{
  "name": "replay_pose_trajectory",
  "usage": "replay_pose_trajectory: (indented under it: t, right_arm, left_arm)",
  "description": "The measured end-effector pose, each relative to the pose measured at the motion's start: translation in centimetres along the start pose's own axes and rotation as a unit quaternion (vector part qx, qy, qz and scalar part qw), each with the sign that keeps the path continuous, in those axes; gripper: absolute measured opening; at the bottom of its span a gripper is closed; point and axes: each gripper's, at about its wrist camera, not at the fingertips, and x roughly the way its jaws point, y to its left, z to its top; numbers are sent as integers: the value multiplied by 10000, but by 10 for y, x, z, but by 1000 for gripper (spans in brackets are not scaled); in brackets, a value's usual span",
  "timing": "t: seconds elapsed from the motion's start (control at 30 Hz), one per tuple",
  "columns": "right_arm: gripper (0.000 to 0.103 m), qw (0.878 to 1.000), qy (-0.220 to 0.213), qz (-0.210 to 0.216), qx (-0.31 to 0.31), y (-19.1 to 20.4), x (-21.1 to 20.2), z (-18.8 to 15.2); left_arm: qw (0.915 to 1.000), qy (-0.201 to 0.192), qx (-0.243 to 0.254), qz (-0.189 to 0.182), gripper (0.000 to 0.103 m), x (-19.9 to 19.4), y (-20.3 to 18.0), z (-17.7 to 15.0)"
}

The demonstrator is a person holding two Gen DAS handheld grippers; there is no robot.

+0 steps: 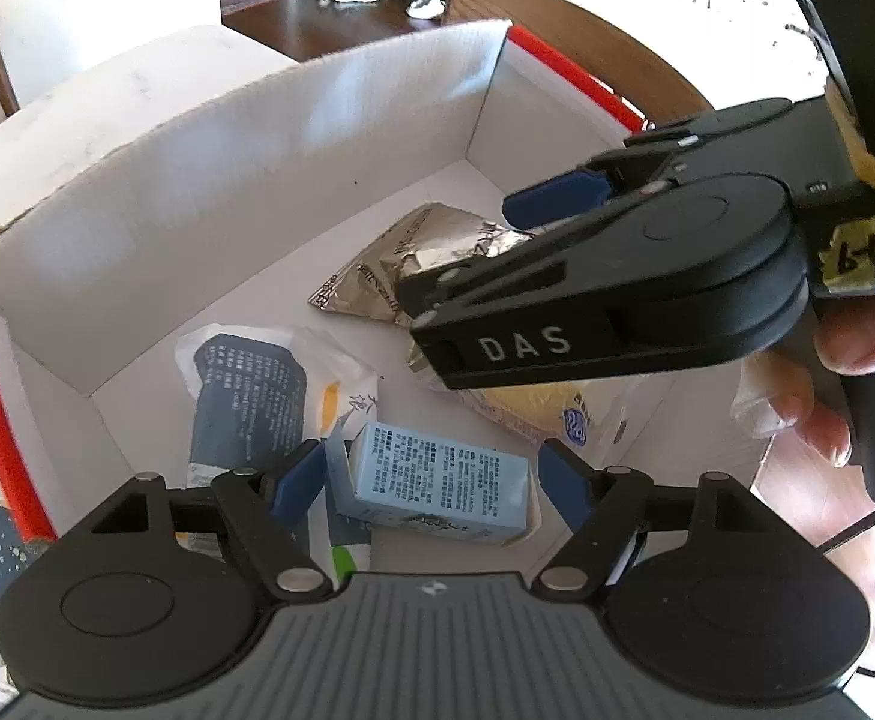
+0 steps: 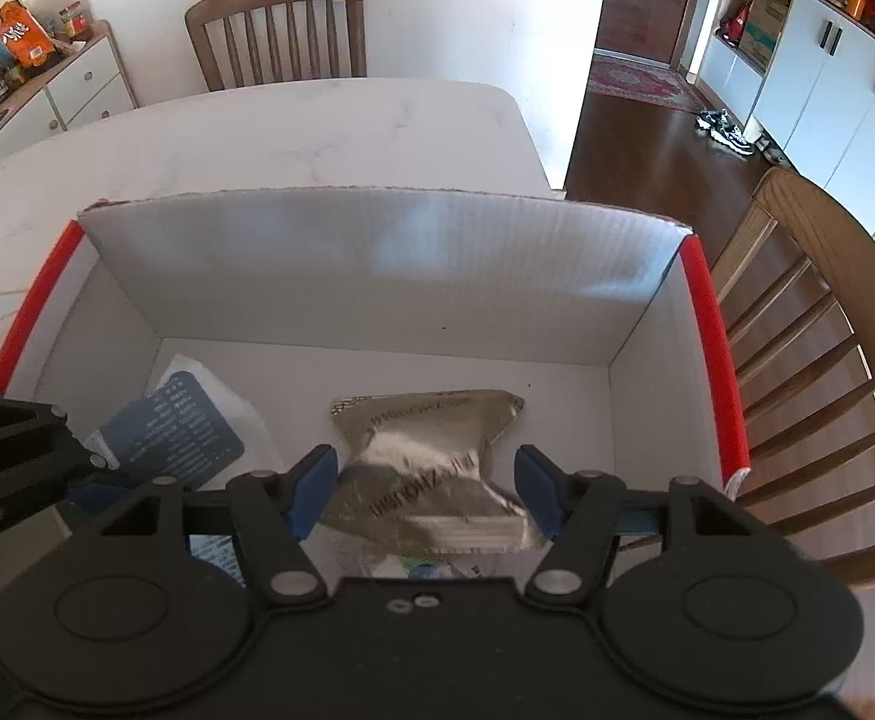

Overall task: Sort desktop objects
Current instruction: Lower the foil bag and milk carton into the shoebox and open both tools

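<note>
Closest to my left lens is the left gripper, tipped steeply down into the white box, its blue pads spread wide on either side of a light blue carton that lies on the heap below. I see daylight between each pad and the carton, so nothing is clamped there.

From that same view the right gripper reaches in from the upper right, angled down toward the box floor, with a person's fingers wrapped round its handle. Its tips hang over the silver foil packet.

Through my right lens the right gripper also points steeply down. Its jaws stand moderately apart with the silver foil packet between them; the packet looks motion-blurred, and I cannot see either blue pad pressing on it.

On the box floor there is also a white pouch with a dark label toward the left wall and a yellow-filled clear packet under the right gripper. The box, with red-edged side rims, sits on a pale marble table with a wooden chair beyond it.
</note>
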Motion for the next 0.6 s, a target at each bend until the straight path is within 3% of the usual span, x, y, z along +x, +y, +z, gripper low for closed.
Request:
replay_pose_trajectory:
  t: [0.6]
  right_arm:
    - [65,9993,-283,213,-109,4,-49,-2]
  left_arm:
    - [9963,-821,-234,-44,77,-42,0,-21]
